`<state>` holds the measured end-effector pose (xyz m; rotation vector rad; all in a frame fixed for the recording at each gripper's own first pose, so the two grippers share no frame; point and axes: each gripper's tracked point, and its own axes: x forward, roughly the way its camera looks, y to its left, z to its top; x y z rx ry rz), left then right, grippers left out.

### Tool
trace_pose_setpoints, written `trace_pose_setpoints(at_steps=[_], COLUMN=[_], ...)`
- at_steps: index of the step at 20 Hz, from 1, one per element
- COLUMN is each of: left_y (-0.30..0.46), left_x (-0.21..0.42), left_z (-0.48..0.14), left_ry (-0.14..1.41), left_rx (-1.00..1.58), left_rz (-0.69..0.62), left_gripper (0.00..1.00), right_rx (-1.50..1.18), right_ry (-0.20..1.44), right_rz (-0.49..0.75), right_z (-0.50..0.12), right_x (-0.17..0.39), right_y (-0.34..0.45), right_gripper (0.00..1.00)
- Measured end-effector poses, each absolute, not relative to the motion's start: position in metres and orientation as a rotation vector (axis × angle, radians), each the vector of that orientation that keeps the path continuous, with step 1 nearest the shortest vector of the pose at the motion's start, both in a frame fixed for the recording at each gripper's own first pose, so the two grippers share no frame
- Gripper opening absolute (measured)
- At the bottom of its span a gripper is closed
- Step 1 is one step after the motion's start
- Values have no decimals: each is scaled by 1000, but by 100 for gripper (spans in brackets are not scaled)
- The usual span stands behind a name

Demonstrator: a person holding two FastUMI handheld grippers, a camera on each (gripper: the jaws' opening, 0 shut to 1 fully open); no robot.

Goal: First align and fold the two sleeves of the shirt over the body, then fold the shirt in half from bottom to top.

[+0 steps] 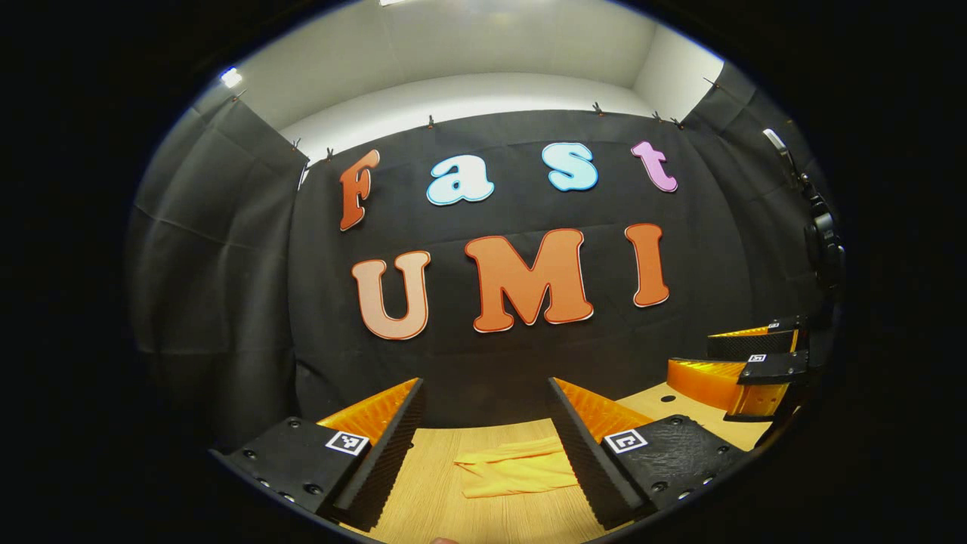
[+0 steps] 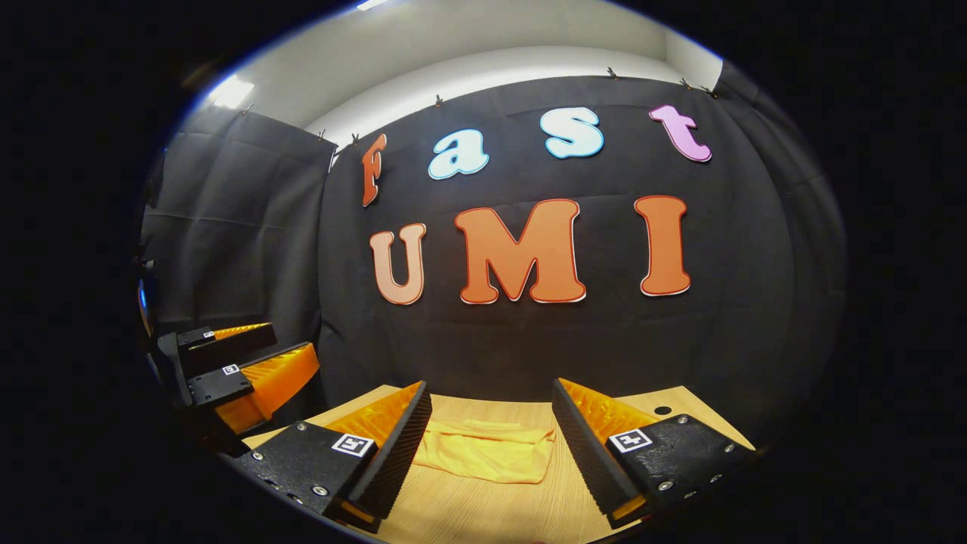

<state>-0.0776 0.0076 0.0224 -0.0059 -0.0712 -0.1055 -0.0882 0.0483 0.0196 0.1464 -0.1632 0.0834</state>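
A yellow shirt (image 1: 514,468) lies in a folded bundle on the wooden table (image 1: 430,499), seen low between the fingers in the left gripper view. In the right gripper view the same shirt (image 2: 483,453) lies just beyond the fingers. My left gripper (image 1: 483,453) hovers above the table, open, nothing between its fingers; it appears again at the left edge of the right gripper view (image 2: 234,363). My right gripper (image 2: 491,453) is open too, held above the shirt, and appears at the right of the left gripper view (image 1: 744,363).
The table's far edge (image 2: 529,400) meets the black cloth wall close behind the shirt. A small dark hole (image 2: 662,410) marks the tabletop at the far right. A black fixture (image 1: 820,227) hangs on the right wall.
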Motion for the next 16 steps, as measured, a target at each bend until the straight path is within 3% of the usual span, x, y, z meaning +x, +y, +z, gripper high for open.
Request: trace_pose_setpoints(at_steps=[16], left_y=[2], left_x=[-63], left_z=[9], left_ry=[-52], left_rx=[-46], left_rz=[-136], left_gripper=[97], right_rx=[119], right_ry=[-148], right_rz=[27], right_z=[17], right_x=[-86], right_y=[40], right_gripper=[97])
